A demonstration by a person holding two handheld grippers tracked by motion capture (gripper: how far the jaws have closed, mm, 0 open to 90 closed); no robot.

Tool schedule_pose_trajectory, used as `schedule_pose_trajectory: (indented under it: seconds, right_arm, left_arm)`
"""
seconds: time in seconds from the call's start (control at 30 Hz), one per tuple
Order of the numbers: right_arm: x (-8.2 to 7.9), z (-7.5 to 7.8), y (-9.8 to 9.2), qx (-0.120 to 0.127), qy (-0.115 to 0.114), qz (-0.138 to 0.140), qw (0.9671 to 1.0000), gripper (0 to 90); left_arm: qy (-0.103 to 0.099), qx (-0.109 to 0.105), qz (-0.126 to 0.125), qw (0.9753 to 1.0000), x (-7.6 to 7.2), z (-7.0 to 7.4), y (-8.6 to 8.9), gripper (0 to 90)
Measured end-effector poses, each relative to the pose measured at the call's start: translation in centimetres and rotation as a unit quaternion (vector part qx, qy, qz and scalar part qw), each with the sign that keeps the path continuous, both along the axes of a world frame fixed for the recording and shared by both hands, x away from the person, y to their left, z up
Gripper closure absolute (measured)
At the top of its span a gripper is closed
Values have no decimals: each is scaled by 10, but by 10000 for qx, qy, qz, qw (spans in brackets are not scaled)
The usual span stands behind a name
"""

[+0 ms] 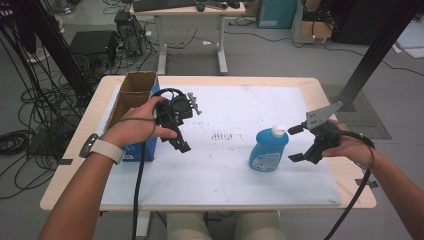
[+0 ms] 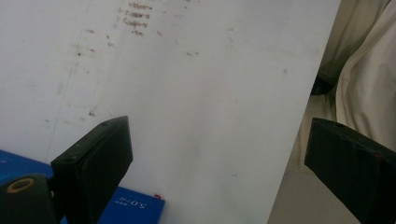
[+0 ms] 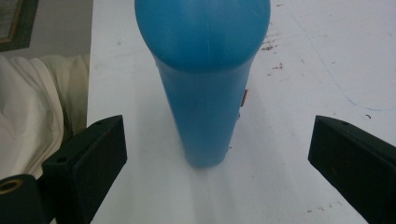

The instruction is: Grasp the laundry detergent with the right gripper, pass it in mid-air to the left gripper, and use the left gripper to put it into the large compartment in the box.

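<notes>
**Blue bottle stands ahead of the spread right claw**

At the left of the high view, a cardboard box [image 1: 131,95] sits on the worktop [image 1: 320,87], with a blue box [image 1: 142,149] beside it. Just right of these, the left claw [image 1: 177,131] hangs above the white mat [image 1: 225,165], jaws spread and holding nothing. Right of centre, the blue bottle [image 1: 268,149] stands upright on the mat with its white cap [image 1: 278,131] on top. At its right, the right claw [image 1: 295,143] is spread wide, near the bottle without touching it.
</notes>
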State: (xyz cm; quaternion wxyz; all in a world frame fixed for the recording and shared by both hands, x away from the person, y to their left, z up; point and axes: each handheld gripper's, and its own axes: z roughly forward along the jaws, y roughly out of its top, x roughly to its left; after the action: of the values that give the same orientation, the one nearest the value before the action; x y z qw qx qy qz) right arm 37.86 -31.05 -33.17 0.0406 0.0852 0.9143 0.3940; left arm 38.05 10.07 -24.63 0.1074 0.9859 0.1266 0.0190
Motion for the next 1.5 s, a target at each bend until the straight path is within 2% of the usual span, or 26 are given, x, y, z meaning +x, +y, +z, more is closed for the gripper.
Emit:
schedule_pose_trajectory:
  seconds: [0.03,0.07,0.33,0.37,0.43,0.5,0.57,0.8,0.87,1.0,1.1,1.13,1.17,1.2,1.27,1.3,1.5]
  right_arm:
    - [0,0,0,-7,9,3,10000,45]
    - [1,2,0,-117,14,64,9999,45]
    - [1,2,0,-92,20,52,9999,45]
    - [0,1,1,15,41,-48,10000,45]
    - [0,1,1,49,3,-13,10000,46]
    - [0,1,1,40,3,-18,10000,46]
    - [2,2,0,-93,10,75,9999,46]
    - [1,3,0,-84,12,69,9999,48]
    - [0,1,1,27,-1,15,10000,51]
    - [0,3,1,-51,31,50,10000,51]
    - [0,2,2,48,28,2,10000,51]
    - [0,3,1,-62,38,63,10000,51]
    - [0,3,1,-63,40,64,10000,51]
    - [-1,2,2,51,29,-11,10000,51]
    - [-1,1,2,79,22,-7,10000,51]
    - [0,3,1,-54,40,59,10000,51]
    - [0,3,2,1,39,46,10000,51]
  left_arm:
    - [-2,4,8,10000,0,0,0,79]
    - [-5,2,7,10000,0,0,0,80]
    - [-16,-5,23,10000,0,0,1,80]
    - [-16,-10,24,10000,0,0,1,80]
    - [-15,-10,24,10000,0,0,1,80]
    - [-15,-10,21,10000,0,0,1,80]
    - [-13,-7,16,10000,0,0,1,80]
    - [-13,-20,20,10000,0,0,1,80]
    - [-14,-14,22,10000,1,0,2,80]
    - [-16,-24,29,10000,0,0,2,80]
    - [-13,-35,35,10000,0,0,2,80]
    - [-14,-15,34,10000,0,0,2,80]
    - [-13,-16,33,10000,0,0,2,80]
    - [-13,-30,32,10000,0,0,2,80]
    - [-14,-20,34,10000,0,0,2,80]
    - [-16,-23,31,10000,0,0,2,80]
    - [-10,-34,31,10000,0,-1,2,80]
